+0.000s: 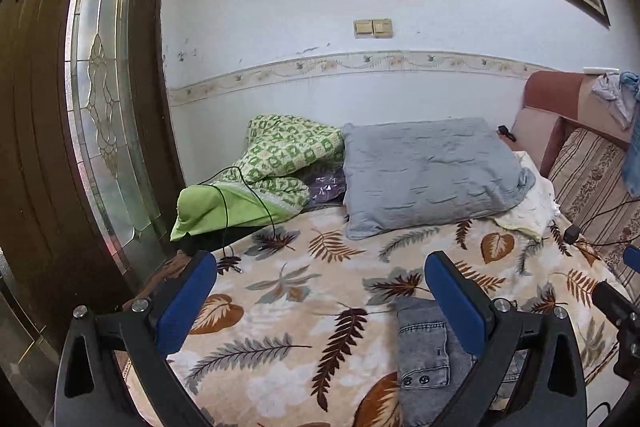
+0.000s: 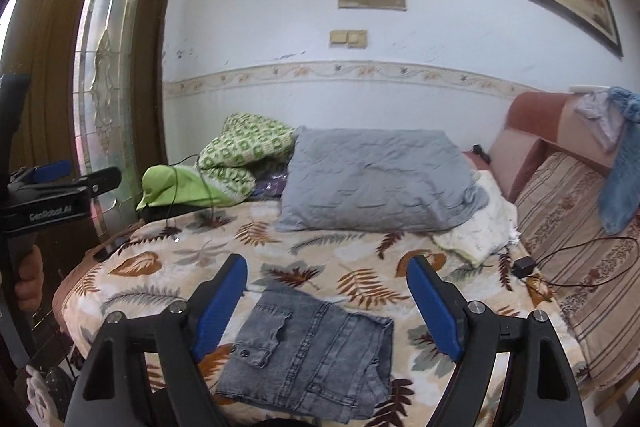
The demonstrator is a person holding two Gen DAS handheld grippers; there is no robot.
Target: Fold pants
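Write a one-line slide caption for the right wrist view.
Open right gripper above folded grey jeans on leaf-print bedspread.

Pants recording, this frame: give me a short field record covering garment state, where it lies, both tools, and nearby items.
garment: grey denim pants, folded into a compact rectangle, pocket flap up
surface: leaf-print bedspread, near the front edge
left tool: open, holding nothing, pants under its right finger
right tool: open, holding nothing, above the pants
nearby: grey pillow, green blanket, charger with cable
fold status: looks finished
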